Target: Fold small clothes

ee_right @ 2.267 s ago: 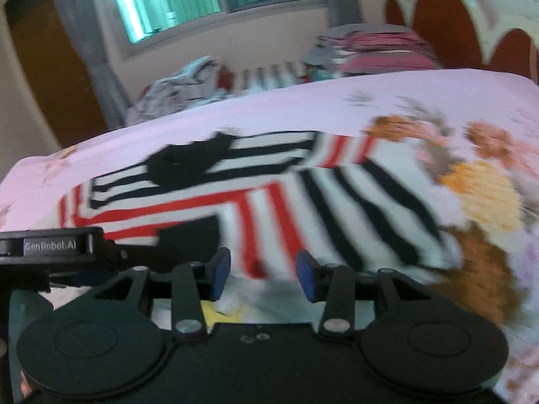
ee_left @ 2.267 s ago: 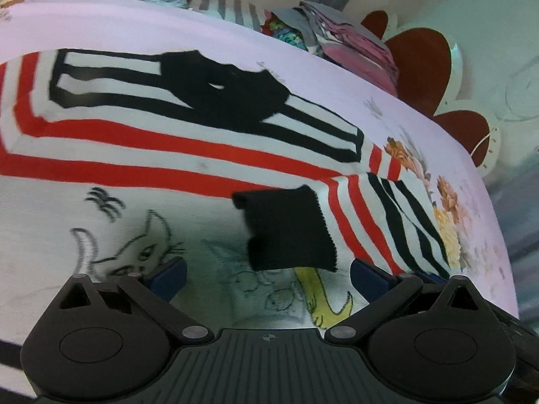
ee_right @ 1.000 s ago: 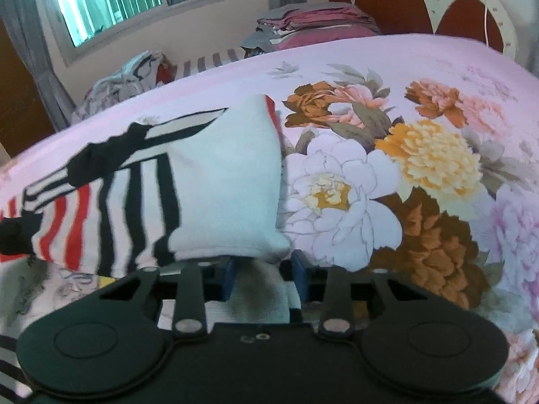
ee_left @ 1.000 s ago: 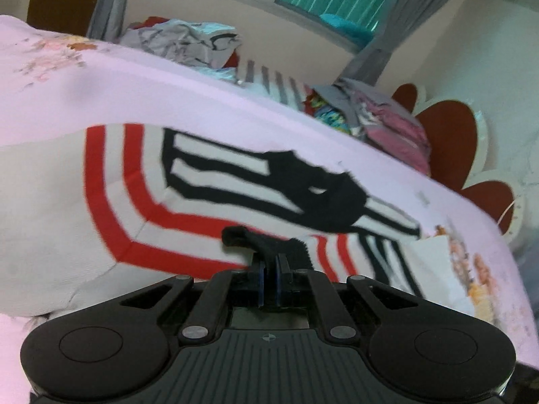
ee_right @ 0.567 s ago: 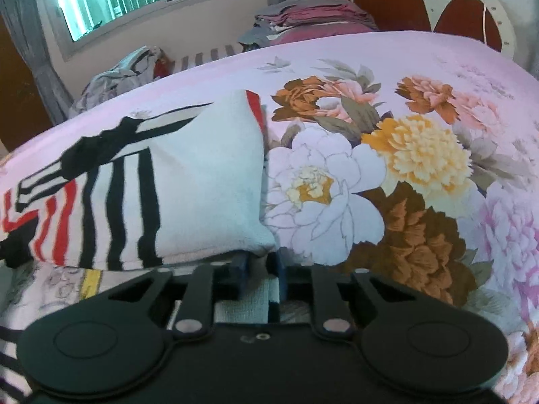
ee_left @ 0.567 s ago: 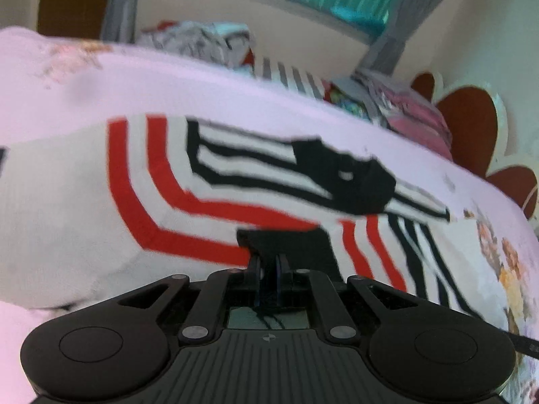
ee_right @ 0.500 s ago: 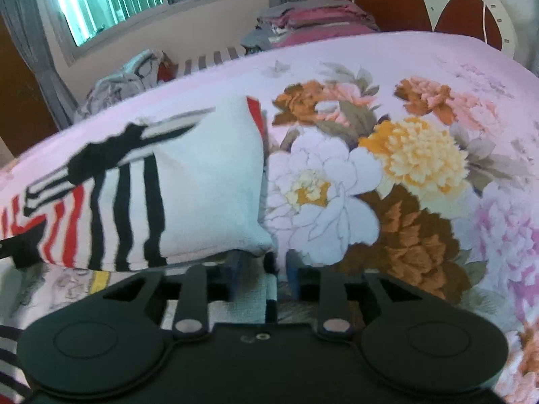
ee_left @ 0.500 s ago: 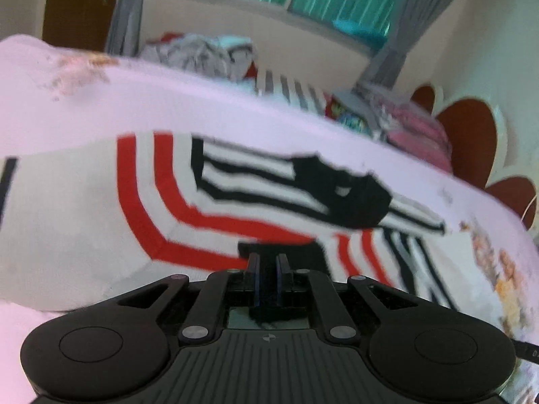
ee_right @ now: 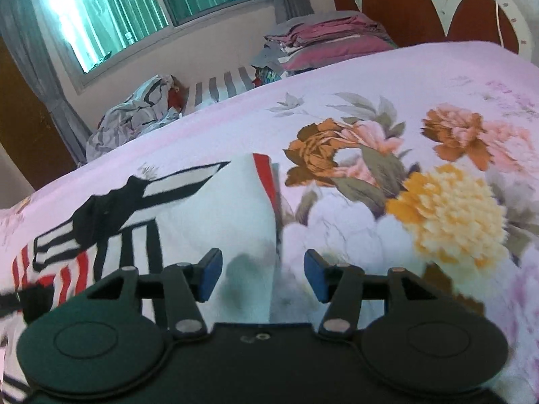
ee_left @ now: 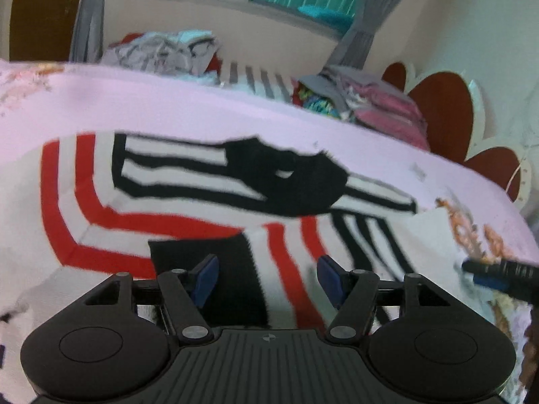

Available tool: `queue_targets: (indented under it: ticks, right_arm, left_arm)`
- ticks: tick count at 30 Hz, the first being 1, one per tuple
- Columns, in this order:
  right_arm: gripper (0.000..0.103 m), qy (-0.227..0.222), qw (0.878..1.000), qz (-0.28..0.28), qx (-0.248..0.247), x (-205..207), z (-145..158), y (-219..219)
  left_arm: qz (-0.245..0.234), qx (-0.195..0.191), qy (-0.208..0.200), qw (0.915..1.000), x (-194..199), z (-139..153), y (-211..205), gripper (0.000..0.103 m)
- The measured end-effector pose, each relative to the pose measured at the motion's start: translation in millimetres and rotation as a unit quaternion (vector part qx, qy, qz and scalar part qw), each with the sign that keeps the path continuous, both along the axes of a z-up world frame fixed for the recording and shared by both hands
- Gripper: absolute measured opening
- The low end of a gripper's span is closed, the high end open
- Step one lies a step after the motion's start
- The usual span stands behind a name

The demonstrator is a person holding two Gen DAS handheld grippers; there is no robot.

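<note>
While striped sweater (ee_left: 188, 202) lies folded on pink floral bedspread (ee_right: 438, 107), left gripper (ee_left: 267, 281) and right gripper (ee_right: 262, 274) jaws just opened, gripping nothing. Clothes piles (ee_right: 323, 38) under window (ee_right: 134, 10).

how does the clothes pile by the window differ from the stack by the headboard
The pile is a crumpled, loose heap of grey and white fabric; the stack is neatly folded in flat layers. The pile lies further from the headboard, under the bright window; the stack sits right beside the headboard. The stack is mostly pink and grey, while the pile shows dark markings and a bit of red. Both lie at the far edge of the bed.
</note>
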State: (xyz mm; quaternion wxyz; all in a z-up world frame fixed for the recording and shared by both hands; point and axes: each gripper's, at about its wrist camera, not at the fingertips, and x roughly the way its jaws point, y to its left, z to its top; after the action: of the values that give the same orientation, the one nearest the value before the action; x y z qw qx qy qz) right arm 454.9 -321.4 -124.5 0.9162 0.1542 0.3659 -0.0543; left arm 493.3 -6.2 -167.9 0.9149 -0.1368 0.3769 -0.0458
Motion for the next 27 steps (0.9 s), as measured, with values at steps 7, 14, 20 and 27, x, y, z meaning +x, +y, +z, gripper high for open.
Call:
queue_targets:
  ticks: [7,14,20,27]
  right_arm:
    - [0.053,0.005,1.0,-0.009,0.007,52.7,-9.6,-5.9]
    - [0.017,0.016,1.0,-0.006,-0.013,71.7,-18.0,-5.7]
    - [0.01,0.006,0.999,-0.019,-0.047,69.3,-20.7,-13.6]
    - [0.02,-0.037,0.996,-0.012,-0.08,65.3,4.5,-2.1]
  left_arm:
    - [-0.004,0.0,-0.003,1.0,0.9,-15.9,8.7,0.063]
    - [-0.019,0.008,-0.01,0.9997,-0.2,-16.2,9.7,0.063]
    - [-0.011,0.011,-0.003,0.9999,-0.1,-10.6,7.8,0.063]
    - [0.006,-0.009,-0.006,0.9999,4.8,-7.1,6.7,0.063]
